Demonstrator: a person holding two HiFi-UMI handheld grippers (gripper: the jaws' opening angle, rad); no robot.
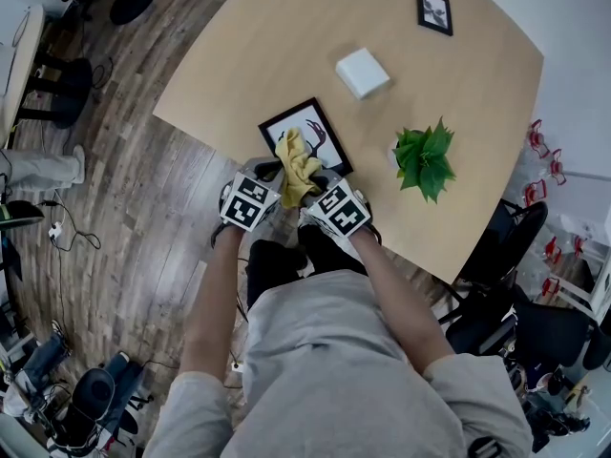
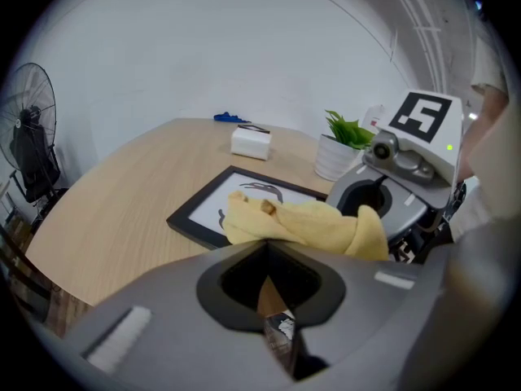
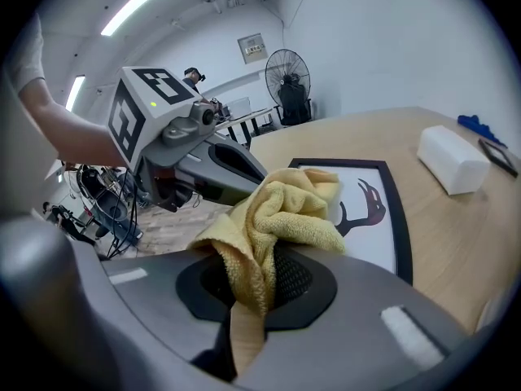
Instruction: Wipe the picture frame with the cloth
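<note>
A black picture frame [image 1: 307,134] with a white print lies flat near the table's front edge; it also shows in the left gripper view [image 2: 213,203] and the right gripper view [image 3: 381,218]. A crumpled yellow cloth [image 1: 297,165] rests on its near corner. My right gripper [image 3: 248,255] is shut on the cloth [image 3: 281,210], which bunches up over its jaws. My left gripper [image 2: 264,251] sits just left of the cloth [image 2: 305,222], at the frame's near edge. Its jaws are together with only a thin slit and nothing visibly between them. Both grippers [image 1: 264,175] [image 1: 310,184] lie side by side at the table edge.
A white box [image 1: 362,72] sits mid-table, a small black frame [image 1: 434,11] at the far side, and a potted green plant [image 1: 425,158] to the right of the big frame. The wooden table [image 1: 239,55] ends just under the grippers. Chairs stand at right.
</note>
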